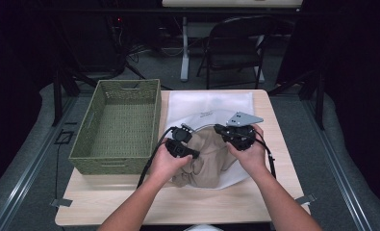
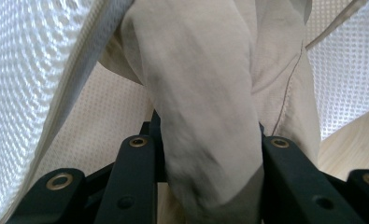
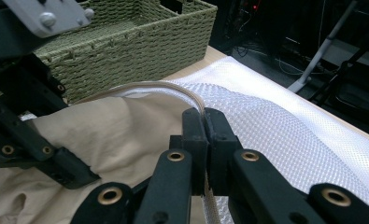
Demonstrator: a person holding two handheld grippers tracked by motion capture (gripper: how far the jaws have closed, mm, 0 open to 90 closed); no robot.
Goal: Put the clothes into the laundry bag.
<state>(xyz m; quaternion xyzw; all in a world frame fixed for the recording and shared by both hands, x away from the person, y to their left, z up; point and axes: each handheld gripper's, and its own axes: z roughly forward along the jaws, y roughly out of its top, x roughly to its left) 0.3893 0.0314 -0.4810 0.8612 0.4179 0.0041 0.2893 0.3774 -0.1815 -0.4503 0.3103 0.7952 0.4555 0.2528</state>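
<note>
Stuffing a garment into a mesh bag, seen from above and along each tool. The beige garment [image 1: 204, 159] lies bunched at the centre of the counter [image 1: 110, 199], its far half already inside the white mesh laundry bag [image 1: 211, 103], which stretches away toward 12 o'clock. The left tool [image 1: 182, 144], at 9 o'clock of the garment, is pinching a thick fold of the cloth; in the left gripper view that fold [image 2: 205, 116] fills the gap between the two black jaws, with the bag's mesh wall [image 2: 28, 70] rising beside it. The right tool [image 1: 235, 134], at 2 o'clock of the garment, is pressed together on the bag's corded rim [image 3: 191, 95]; the right gripper view shows the rim arching up from its jaws. This division of labour appears deliberate: one tool lifts the rim so the mouth stays open, while the other carries cloth through it. The garment's near half still spills out toward 6 o'clock, so the insertion looks partly done. The green woven basket [image 1: 120, 122] stands at 9 o'clock, just beside the bag, probably to receive the filled bag. A folding chair [image 1: 235, 48] stands beyond the counter at 12 o'clock.
</note>
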